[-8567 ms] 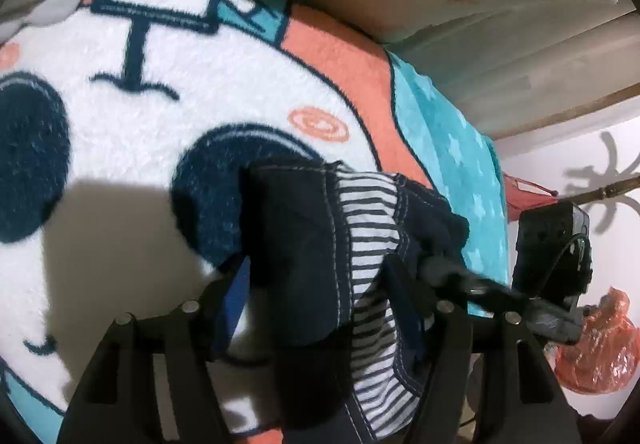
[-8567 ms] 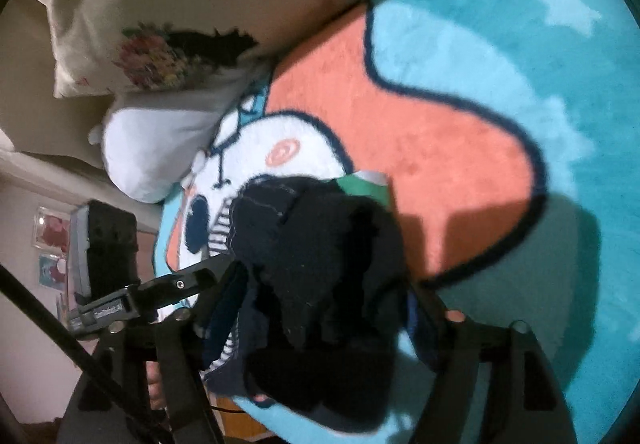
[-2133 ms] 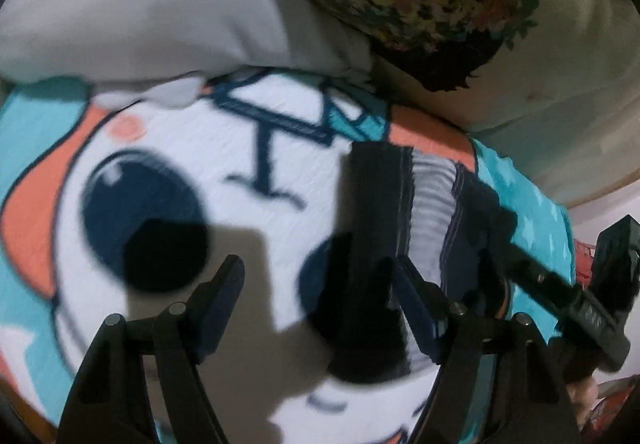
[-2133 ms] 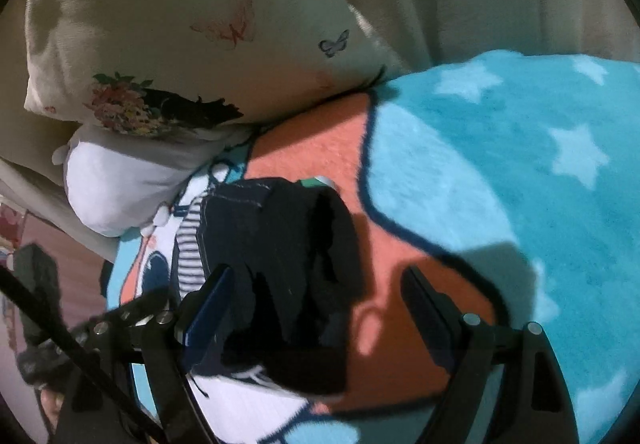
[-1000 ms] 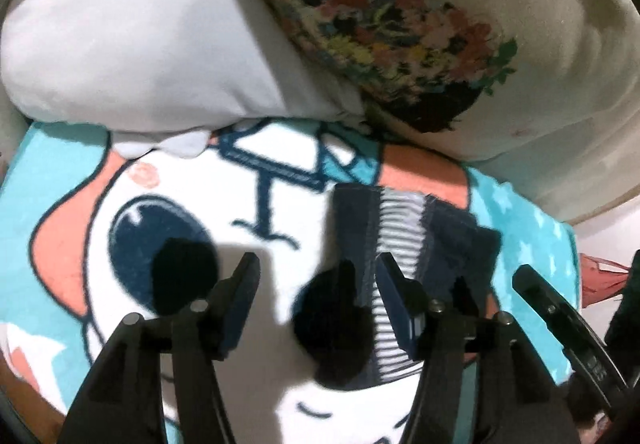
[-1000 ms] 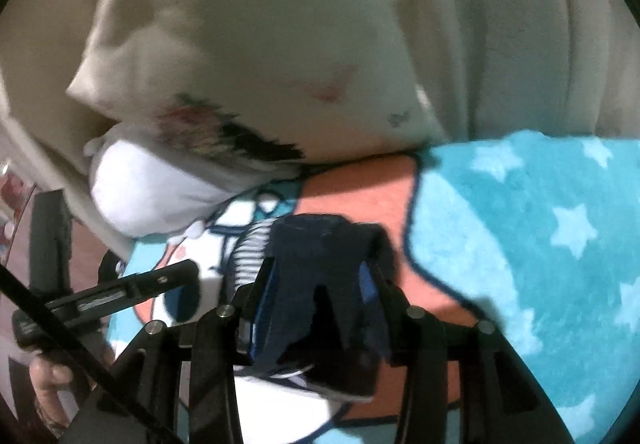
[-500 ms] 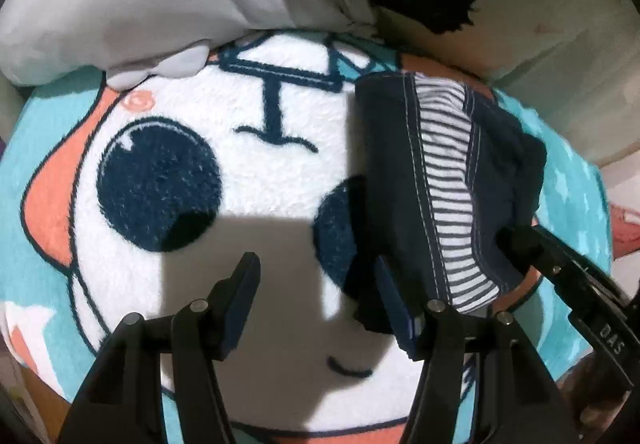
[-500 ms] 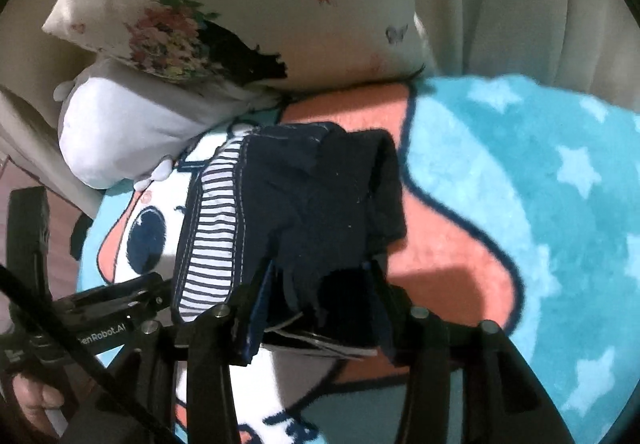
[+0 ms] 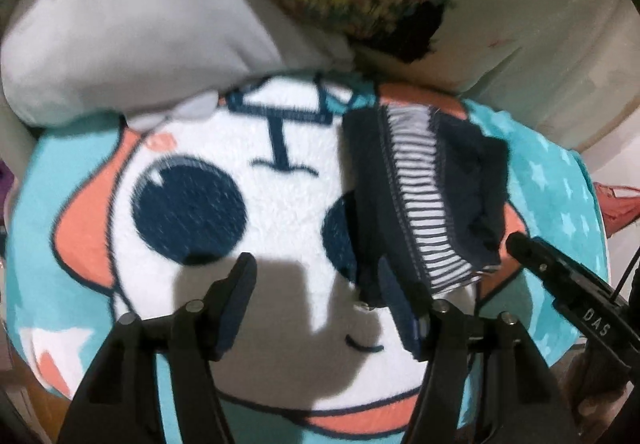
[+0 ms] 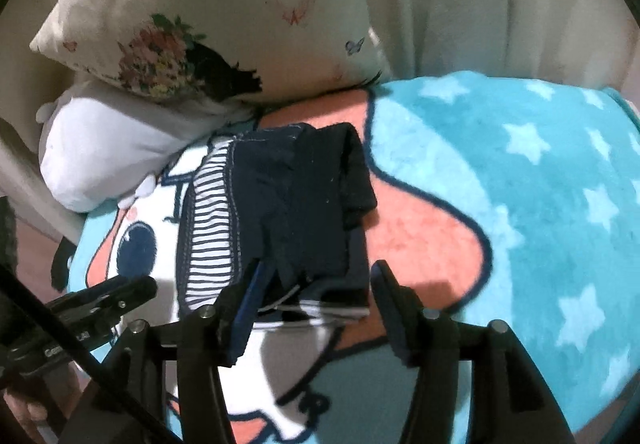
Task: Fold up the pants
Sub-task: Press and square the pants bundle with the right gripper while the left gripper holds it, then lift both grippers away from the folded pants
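Nearest the right wrist camera, the right gripper (image 10: 316, 296) has its fingers (image 10: 250, 294) spreading apart: the near hem of the pants (image 10: 296, 203) lies between them, but the pads no longer press on it. The left gripper (image 9: 316, 280) is opening too, with bare blanket (image 9: 256, 203) between its fingers (image 9: 240, 280); its right finger sits right at the near corner of the garment (whether it touches the cloth I cannot tell).

The pants lie in a folded dark bundle on the cartoon-face fleece blanket, striped lining showing along one edge, just short of the floral pillow (image 10: 224, 11) and white pillow (image 9: 132, 39) at the head of the bed.

This looks like the release after a fold. To do it well, let both sets of fingers finish opening before backing away, so no hem snags and drags the top layer. Pull back along the line each gripper points, not sideways. The far right corner droops loosely off the stack, so a light tuck or press there would square the bundle.
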Demonstrator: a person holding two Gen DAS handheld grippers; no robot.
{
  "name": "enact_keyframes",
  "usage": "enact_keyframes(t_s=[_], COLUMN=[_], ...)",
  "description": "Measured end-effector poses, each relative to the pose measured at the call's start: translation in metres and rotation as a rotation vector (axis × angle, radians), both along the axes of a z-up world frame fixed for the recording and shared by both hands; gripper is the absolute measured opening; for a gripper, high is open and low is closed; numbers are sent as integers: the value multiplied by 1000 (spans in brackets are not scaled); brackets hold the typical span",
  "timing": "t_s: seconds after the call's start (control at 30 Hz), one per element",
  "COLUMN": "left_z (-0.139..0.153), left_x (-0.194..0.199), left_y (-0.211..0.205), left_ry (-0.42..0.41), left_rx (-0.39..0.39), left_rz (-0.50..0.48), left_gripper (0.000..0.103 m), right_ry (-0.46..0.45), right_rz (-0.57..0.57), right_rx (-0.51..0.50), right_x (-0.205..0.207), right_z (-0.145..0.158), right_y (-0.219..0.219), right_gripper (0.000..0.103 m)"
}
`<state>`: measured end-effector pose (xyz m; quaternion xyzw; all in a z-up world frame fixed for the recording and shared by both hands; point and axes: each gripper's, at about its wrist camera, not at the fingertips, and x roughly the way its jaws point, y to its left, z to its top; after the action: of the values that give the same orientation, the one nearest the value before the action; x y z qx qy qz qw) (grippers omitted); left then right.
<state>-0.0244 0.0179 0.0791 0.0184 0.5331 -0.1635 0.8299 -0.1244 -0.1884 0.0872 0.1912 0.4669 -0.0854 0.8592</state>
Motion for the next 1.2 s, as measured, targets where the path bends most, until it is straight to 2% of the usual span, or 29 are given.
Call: enact_keyframes(t_s=[0.2, 0.4, 0.77, 1.2], left_z=[28, 47, 45, 45], left_x=[-17, -36, -58, -59], left_y=[11, 25, 46, 61], left_ry=[-124, -179, -174, -143], left_rx=[7, 16, 25, -8], left_rz=[-55, -112, -177, -181], left_gripper=[72, 77, 78, 78], right_ry=[20, 22, 25, 58], right_rz=[-51, -95, -90, -81], right_rx=[-43, -37, -71, -98], right_x=[-21, -37, -46, -48], right_z=[0, 0, 8, 5], right_y=[25, 47, 88, 109], right_gripper=[65, 68, 71, 72])
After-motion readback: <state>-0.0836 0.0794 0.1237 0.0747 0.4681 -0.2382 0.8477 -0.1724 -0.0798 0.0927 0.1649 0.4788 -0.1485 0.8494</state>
